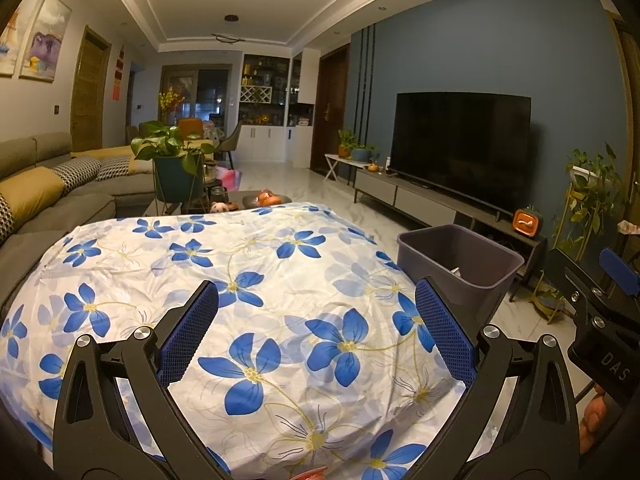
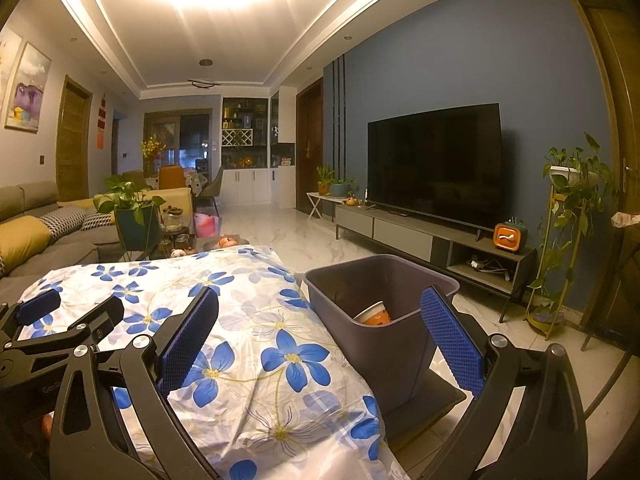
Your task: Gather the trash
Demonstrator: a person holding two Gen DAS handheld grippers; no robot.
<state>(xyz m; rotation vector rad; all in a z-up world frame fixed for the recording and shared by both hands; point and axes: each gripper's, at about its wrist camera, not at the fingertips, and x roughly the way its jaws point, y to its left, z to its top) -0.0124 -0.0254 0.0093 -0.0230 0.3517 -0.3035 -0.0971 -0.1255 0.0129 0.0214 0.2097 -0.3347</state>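
Left tongs [image 1: 316, 300] spread apart, empty, over flowered cloth [image 1: 240, 280] on desk. Right tongs [image 2: 320, 308] likewise apart, empty. Right of desk, grey bin [image 2: 380, 344]; orange paper cup [image 2: 374, 314] inside.

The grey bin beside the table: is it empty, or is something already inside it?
Not empty. In the grey bin a paper cup lies tipped against the near wall, seen from the right wrist view.
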